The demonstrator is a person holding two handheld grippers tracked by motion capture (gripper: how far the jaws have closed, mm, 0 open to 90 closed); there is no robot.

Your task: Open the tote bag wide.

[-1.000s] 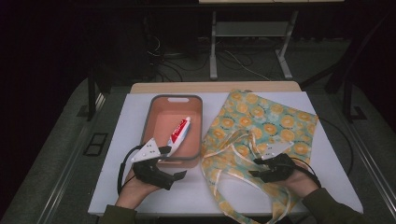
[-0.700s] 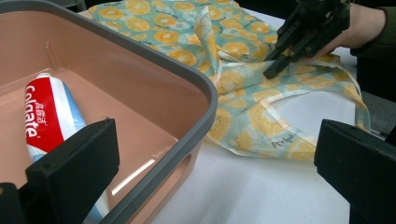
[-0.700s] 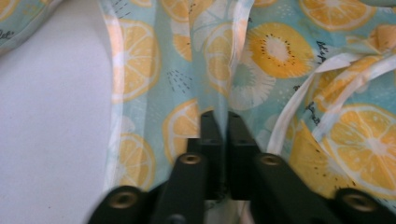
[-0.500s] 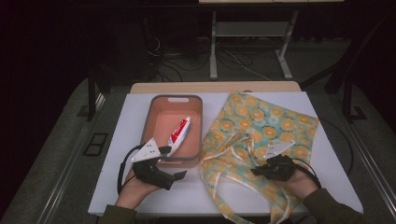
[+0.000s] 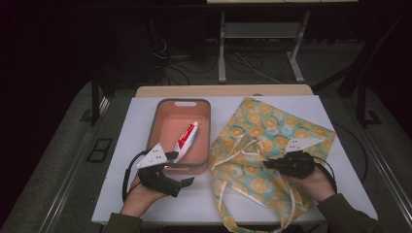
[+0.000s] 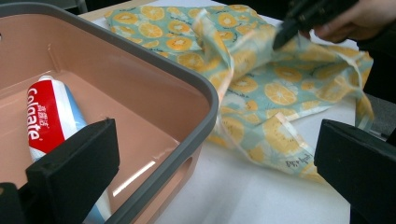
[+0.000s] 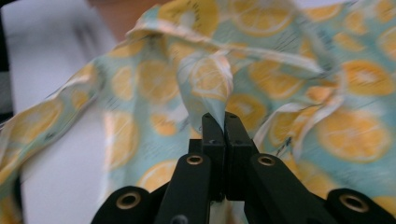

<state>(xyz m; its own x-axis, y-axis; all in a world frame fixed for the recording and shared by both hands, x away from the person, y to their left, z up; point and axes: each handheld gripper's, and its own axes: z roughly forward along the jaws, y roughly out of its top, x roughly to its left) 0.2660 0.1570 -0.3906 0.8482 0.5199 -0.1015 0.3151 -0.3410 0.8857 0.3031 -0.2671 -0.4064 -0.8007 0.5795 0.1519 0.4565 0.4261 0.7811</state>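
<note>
Bag (image 5: 272, 145) lengthwise from near-left to far-right corner.

Probably a lab, floor cables (image 5: 243, 60), dark surroundings

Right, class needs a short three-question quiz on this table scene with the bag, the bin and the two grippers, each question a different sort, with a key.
1. True or false: the right gripper is shut on the fabric bag.
2. What lies inside the pink bin? A) a spoon B) a toothpaste tube C) a cup
3. Fill in: the left gripper, near the bin's front rim, has its jaws ____.

Key: 1 true. 2 B, the toothpaste tube. 3 open.
</note>
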